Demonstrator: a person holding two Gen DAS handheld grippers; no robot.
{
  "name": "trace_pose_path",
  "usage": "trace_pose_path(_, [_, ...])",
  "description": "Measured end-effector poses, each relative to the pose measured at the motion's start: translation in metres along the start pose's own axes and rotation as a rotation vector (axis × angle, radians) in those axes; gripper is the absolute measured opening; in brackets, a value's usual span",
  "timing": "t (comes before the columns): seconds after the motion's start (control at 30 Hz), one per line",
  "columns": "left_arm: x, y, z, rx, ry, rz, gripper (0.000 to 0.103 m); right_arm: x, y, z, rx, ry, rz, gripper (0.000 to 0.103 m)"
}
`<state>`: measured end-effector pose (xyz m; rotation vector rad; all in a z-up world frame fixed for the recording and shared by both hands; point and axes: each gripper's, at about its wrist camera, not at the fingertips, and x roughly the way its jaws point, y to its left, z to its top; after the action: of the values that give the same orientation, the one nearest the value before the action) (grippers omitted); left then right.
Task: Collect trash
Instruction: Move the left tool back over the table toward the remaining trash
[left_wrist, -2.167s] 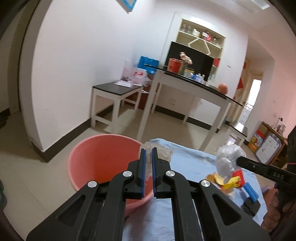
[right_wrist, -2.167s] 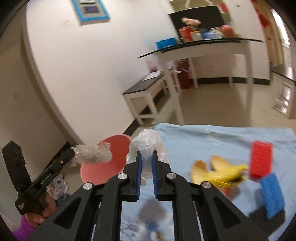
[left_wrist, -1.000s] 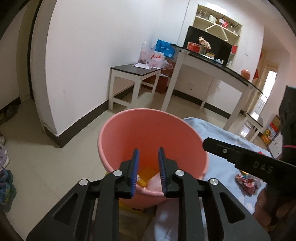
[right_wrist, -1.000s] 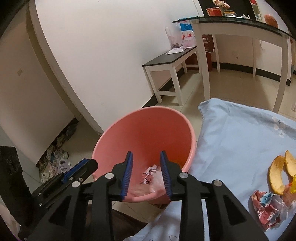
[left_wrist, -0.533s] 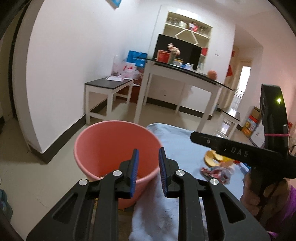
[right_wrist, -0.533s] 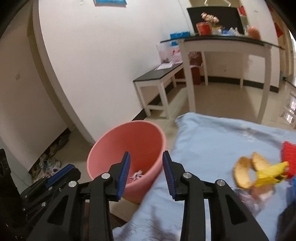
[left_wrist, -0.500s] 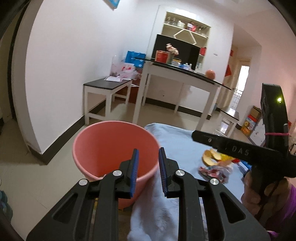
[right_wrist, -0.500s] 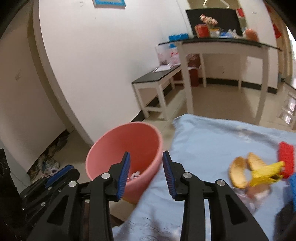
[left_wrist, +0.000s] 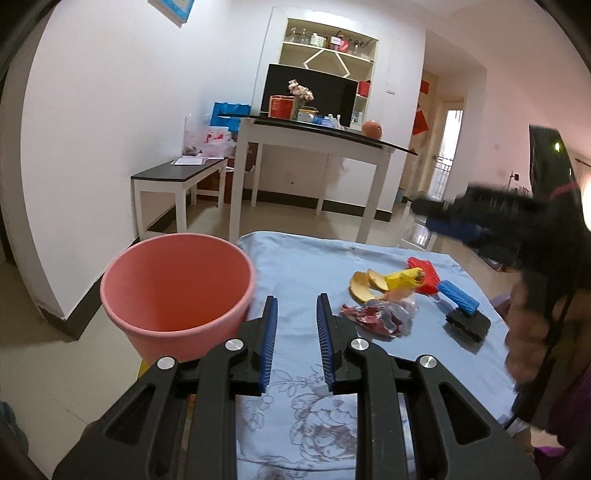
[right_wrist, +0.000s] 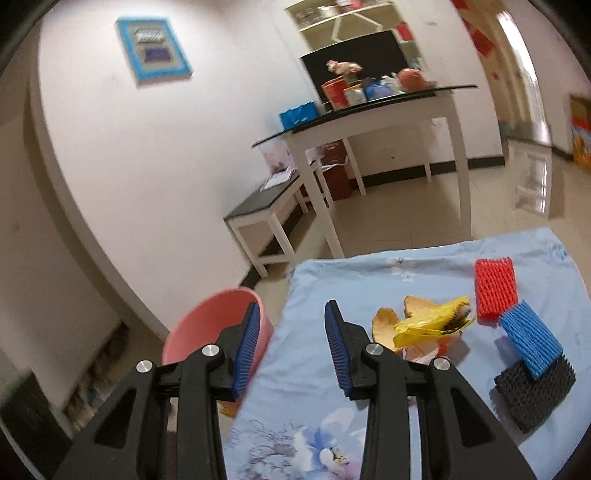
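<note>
Left wrist view: the left gripper (left_wrist: 293, 328) and right gripper (right_wrist: 290, 345) are held parted and empty, since peel and wrapper trash (left_wrist: 380, 295) lies on the blue cloth (left_wrist: 303, 269) beside the pink plastic bucket (left_wrist: 177, 291).

- You have no lettering here that can be read.
- The blue-framed picture (right_wrist: 154, 47) on the white wall carries marks too blurred to make out.
- Any print on the red cylindrical tin (left_wrist: 281, 106) on the glass-topped white table (left_wrist: 314, 129) is too small for you to read.
</note>
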<state>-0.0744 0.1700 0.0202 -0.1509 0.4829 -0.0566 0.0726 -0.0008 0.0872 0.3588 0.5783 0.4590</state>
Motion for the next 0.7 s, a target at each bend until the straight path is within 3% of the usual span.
trace_pose_path(0.43, [-0.011,-0.011,-0.001,0.003,-0.025,-0.015,0.022,-0.058,0.001,0.078,0.147,-0.107,0.073,0.037])
trace_pose_path(0.7, [-0.023,-0.007,0.007,-0.036,-0.082,-0.008,0.022,-0.111,0.012,0.124,0.091,-0.21,0.005,0.04])
